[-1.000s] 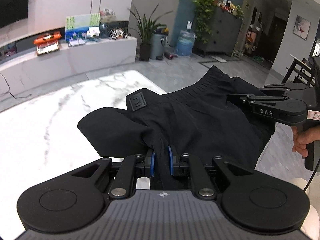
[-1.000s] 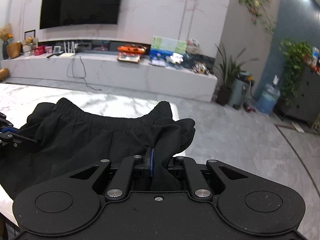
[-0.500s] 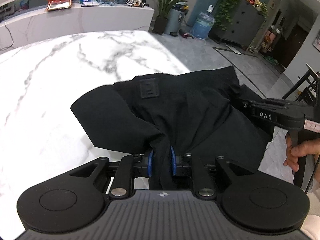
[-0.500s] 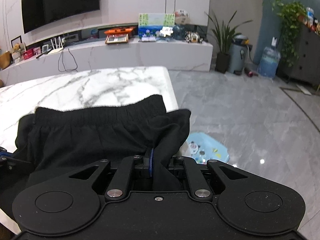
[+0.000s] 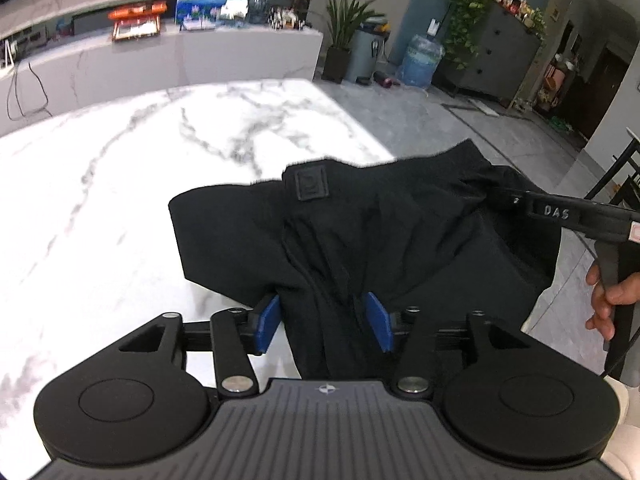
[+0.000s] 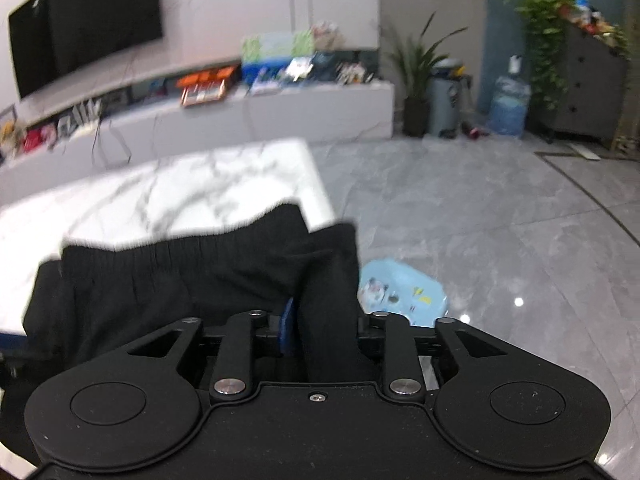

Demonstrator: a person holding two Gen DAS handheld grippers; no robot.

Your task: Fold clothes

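Black shorts (image 5: 400,240) with a square patch lie bunched on the near right corner of the white marble table (image 5: 120,184). My left gripper (image 5: 324,320) is open, its blue pads (image 5: 267,318) spread apart with a fold of the shorts lying between them. In the right wrist view the shorts (image 6: 180,280) show their elastic waistband. My right gripper (image 6: 324,328) has its jaws parted with fabric between them; one blue pad (image 6: 286,326) shows, the other is hidden by cloth. The right gripper also shows in the left wrist view (image 5: 560,216), at the shorts' right edge.
The table's right edge (image 6: 320,200) drops to a grey tiled floor. A light blue object (image 6: 400,296) lies on the floor beside the table. A low white TV bench (image 6: 240,112), plants and a water bottle (image 5: 420,60) stand at the back.
Both grippers have opened: the left pads were pinched on the fabric and now stand well apart, and the right jaws have widened too. The shorts have settled onto the table.
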